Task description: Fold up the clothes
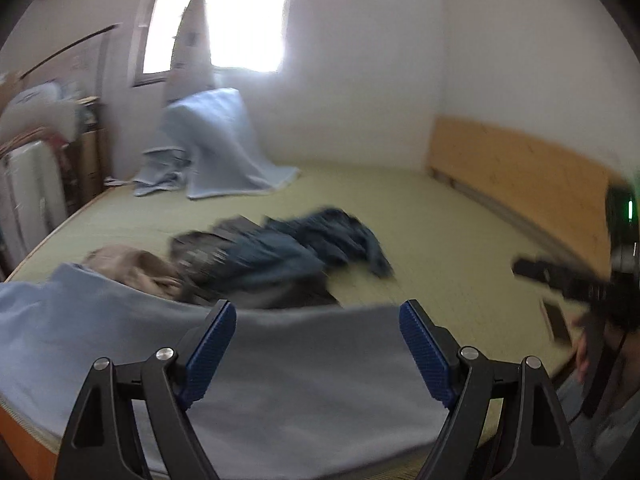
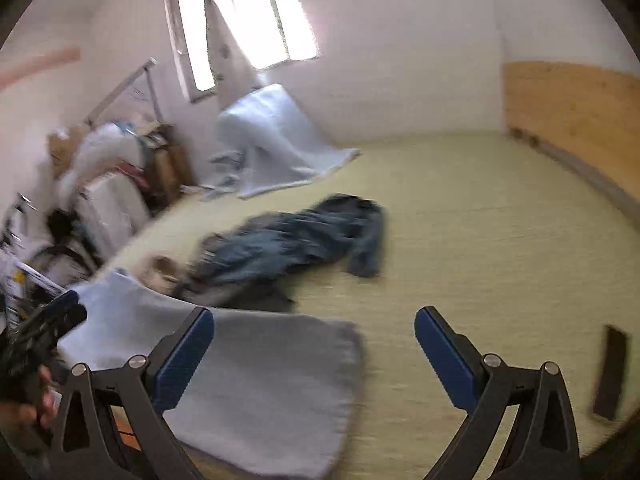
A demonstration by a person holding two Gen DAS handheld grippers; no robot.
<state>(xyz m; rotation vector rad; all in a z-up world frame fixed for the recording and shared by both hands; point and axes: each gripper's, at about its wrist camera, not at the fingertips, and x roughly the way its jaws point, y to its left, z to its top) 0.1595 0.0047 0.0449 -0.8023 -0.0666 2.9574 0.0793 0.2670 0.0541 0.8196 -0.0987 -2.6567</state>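
Both views are blurred, and no brand, label or writing can be read. The left tool (image 1: 316, 320) stands wide open and empty at the bottom of its frame, above a flat light blue fleece cloth (image 1: 280, 380) spread on the pale yellow-green woven bed mat (image 1: 420, 220). The right tool (image 2: 314, 328) is also spread wide, holding nothing. A crumpled dark blue denim garment (image 2: 304, 240) lies mid-frame, beyond the cloth.

Left gripper (image 1: 316, 322) fingers spread empty, right gripper (image 2: 314, 330) fingers wide, empty
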